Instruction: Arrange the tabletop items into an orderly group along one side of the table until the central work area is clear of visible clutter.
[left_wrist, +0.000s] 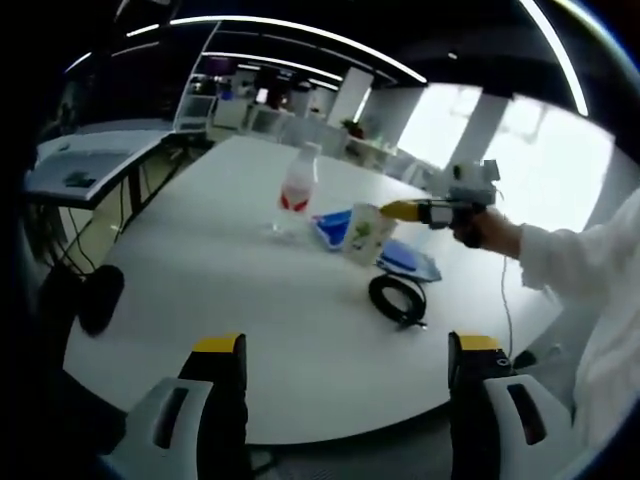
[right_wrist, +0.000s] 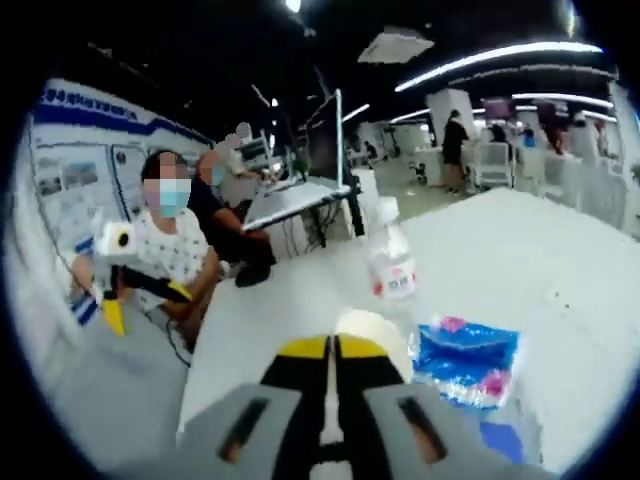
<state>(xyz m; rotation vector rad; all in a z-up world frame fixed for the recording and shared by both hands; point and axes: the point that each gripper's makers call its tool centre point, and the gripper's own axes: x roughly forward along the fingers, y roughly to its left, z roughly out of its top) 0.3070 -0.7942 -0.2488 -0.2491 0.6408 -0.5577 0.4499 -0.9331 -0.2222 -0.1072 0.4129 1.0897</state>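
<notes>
White and rounded, the worktop (left_wrist: 250, 330) sits in an open office with ceiling light strips and desks behind. From the left gripper view, the left gripper (left_wrist: 345, 375) hangs over the near edge, its yellow-tipped jaws spread wide with nothing between them. Near the worktop's middle stand a bottle (left_wrist: 297, 190) with a red label, a pale cup (left_wrist: 365, 232), a blue packet (left_wrist: 333, 228) between them, a second blue packet (left_wrist: 410, 261) just beyond the cup, and a black cable coil (left_wrist: 398, 298) nearer the camera. The right gripper (left_wrist: 400, 211), held by a person in a white sleeve (left_wrist: 570, 262), reaches in from the right to the cup's rim.

From the right gripper view, the right gripper (right_wrist: 331, 352) has its jaws pressed together at the cup (right_wrist: 375, 340); whether they pinch the rim is hidden by the jaws themselves. Beyond stand the bottle (right_wrist: 391, 265) and a blue packet (right_wrist: 468, 362), its print too blurred to read. At the left a seated person (right_wrist: 170, 255) holds another gripper (right_wrist: 115, 300).
</notes>
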